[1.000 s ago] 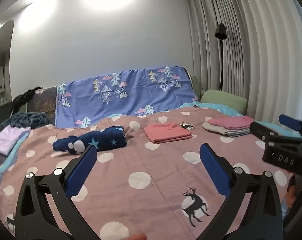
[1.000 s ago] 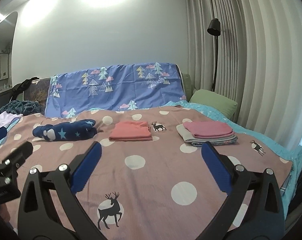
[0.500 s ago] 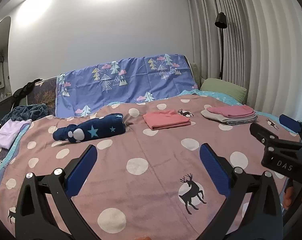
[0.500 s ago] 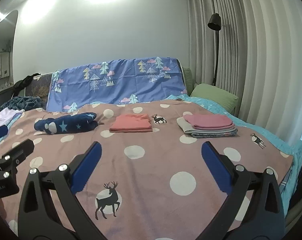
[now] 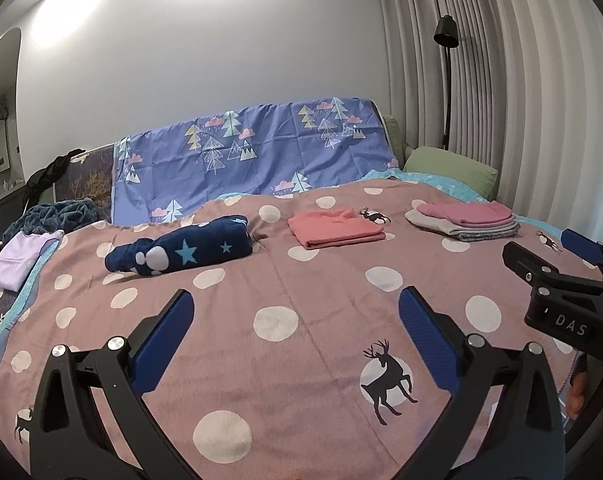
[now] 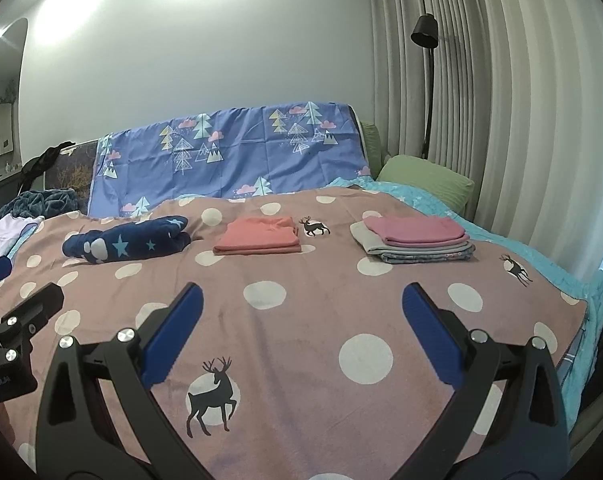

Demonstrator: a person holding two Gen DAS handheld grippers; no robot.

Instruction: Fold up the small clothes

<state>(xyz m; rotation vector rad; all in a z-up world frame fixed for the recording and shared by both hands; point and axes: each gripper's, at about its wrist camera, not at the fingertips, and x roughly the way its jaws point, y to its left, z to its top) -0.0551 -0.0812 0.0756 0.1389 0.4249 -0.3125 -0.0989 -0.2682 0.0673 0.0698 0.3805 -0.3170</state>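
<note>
On the pink polka-dot bedspread (image 5: 309, 280) (image 6: 301, 320) lie three items in a far row. A navy star-print garment (image 5: 181, 252) (image 6: 129, 244) sits bunched at the left. A folded coral piece (image 5: 335, 230) (image 6: 259, 236) lies in the middle. A stack topped by a pink garment (image 5: 465, 218) (image 6: 413, 236) is on the right. My left gripper (image 5: 295, 334) hovers open above the near bedspread, empty. My right gripper (image 6: 301, 330) is likewise open and empty; it also appears at the left wrist view's right edge (image 5: 557, 276), held by a hand.
A lilac garment (image 5: 17, 260) and a dark blue blanket (image 5: 57, 216) lie at the bed's left edge. A blue tree-print sheet (image 5: 253, 160) covers the headboard. A green pillow (image 5: 449, 168), floor lamp (image 5: 445, 80) and curtains (image 5: 521, 100) stand on the right.
Both grippers have tilted up and drawn back slightly, so the bed sits lower in view and more of it shows. Jaws stay open; the clothes have not moved.
</note>
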